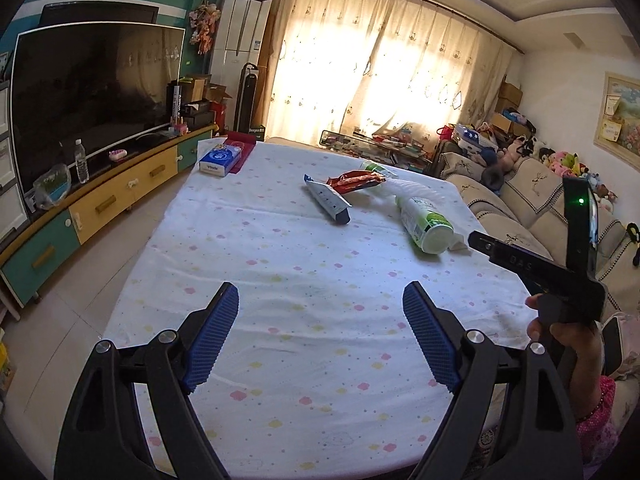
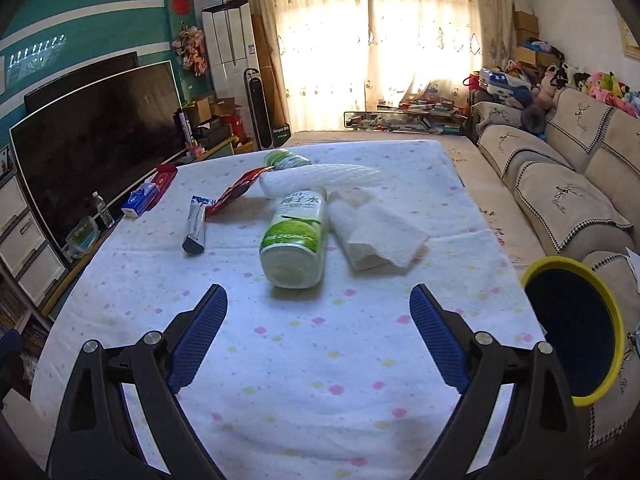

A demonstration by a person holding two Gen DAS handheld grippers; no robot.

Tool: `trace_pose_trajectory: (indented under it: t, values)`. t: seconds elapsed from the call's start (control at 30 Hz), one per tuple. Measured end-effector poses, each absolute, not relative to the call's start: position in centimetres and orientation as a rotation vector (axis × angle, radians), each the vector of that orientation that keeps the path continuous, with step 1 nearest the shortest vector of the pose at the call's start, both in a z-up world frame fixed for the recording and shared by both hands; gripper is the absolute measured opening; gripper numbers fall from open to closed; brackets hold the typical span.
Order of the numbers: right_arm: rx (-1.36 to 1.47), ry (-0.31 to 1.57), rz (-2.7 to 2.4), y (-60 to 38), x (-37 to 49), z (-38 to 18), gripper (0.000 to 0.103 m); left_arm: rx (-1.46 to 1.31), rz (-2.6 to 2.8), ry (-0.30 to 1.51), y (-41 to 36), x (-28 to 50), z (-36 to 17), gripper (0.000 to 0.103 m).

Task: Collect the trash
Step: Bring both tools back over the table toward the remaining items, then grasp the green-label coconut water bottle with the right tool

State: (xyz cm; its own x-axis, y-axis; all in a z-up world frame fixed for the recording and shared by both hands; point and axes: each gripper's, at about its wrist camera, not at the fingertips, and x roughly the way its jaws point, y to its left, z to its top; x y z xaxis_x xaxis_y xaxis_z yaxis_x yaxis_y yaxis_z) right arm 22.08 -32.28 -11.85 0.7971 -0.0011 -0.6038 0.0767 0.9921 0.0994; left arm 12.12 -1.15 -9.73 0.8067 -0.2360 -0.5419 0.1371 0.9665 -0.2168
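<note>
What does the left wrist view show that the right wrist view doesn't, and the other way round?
Only the left wrist view shows the right gripper from outside, and the hand holding it.

Only the right wrist view shows the yellow-rimmed bin at the table's right edge, and the white paper towel lying unfolded beside the large bottle.

Both show the cloth-covered table, the large green-and-white bottle on its side, a smaller bottle, the silver wrapper, the red wrapper, the tissue box and open, empty jaws.
</note>
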Motion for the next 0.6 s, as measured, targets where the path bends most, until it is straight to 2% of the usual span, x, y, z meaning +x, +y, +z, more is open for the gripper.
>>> trace_pose_trajectory:
  t: [0.33, 0.5, 0.6]
  values:
    - [0.071, 0.74, -0.086, -30.0, 28.7, -13.2, 0.088, -0.248, -0.203, 0.646, 1.3, 13.3, -12.3, 0.083]
    - [0.06, 0.803, -0.11, -29.5, 31.4, -14.6, 0.082, -0.263, -0.202, 0.66, 2.0, 13.8, -12.9, 0.083]
    - [0.075, 0.846, -0.123, -29.7, 32.5, -15.5, 0.075, -0.272, -0.199, 0.666, 2.3, 14.0, -13.1, 0.083]
